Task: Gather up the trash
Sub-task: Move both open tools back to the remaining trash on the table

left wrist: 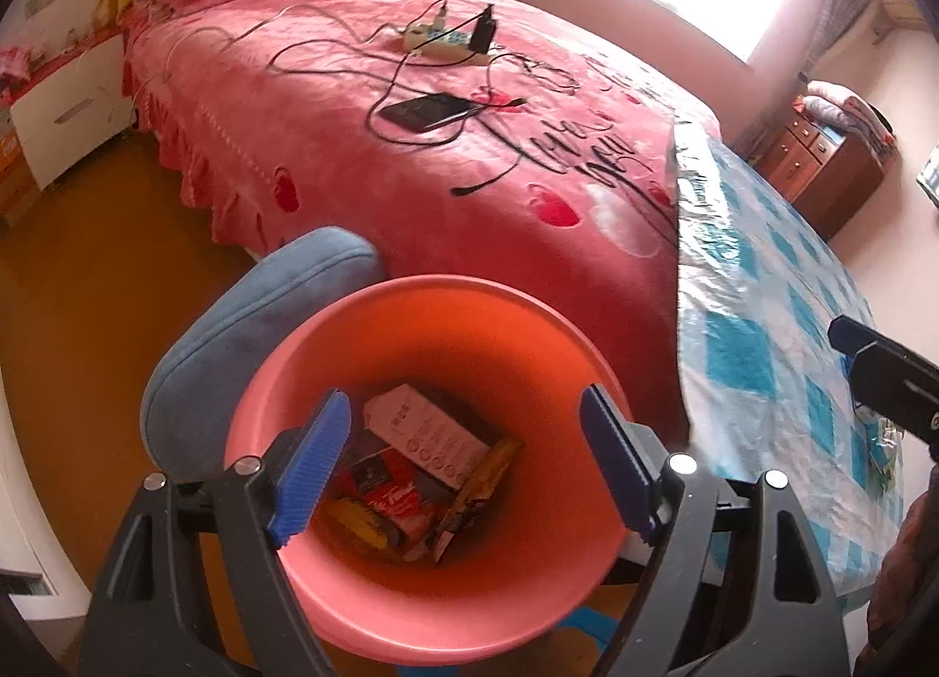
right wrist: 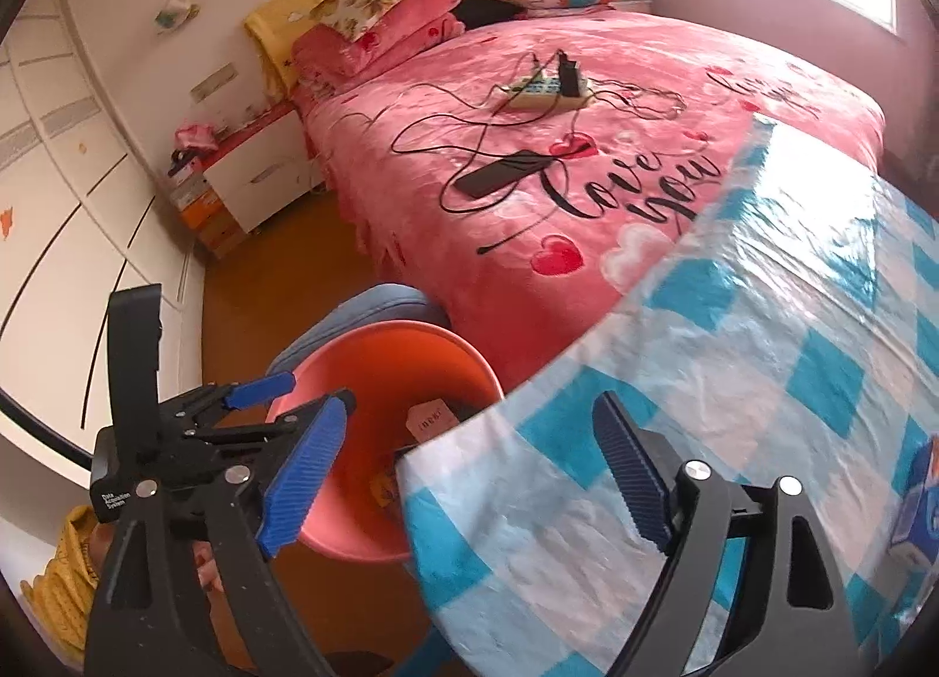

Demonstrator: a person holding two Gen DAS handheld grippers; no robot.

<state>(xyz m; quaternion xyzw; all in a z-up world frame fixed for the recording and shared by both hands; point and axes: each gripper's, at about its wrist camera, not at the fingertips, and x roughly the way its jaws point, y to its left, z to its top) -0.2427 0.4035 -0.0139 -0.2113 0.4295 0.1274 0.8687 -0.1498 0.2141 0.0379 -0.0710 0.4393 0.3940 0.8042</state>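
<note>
Wrappers [left wrist: 411, 495], several, in one bin [left wrist: 528, 577]

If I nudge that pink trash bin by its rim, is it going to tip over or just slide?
The pink bin probably tips easily: it widens toward the rim, and only light-looking wrappers weigh it. The blue cushion and the bed seem close enough to catch it.

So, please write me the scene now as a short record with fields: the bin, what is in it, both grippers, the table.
bin: pink bin on the floor, beside the table
contents: white box, snack wrappers
left gripper: open, empty, above the bin
right gripper: open, empty, over the table edge
table: blue checked cloth, blue packet at the right
</note>
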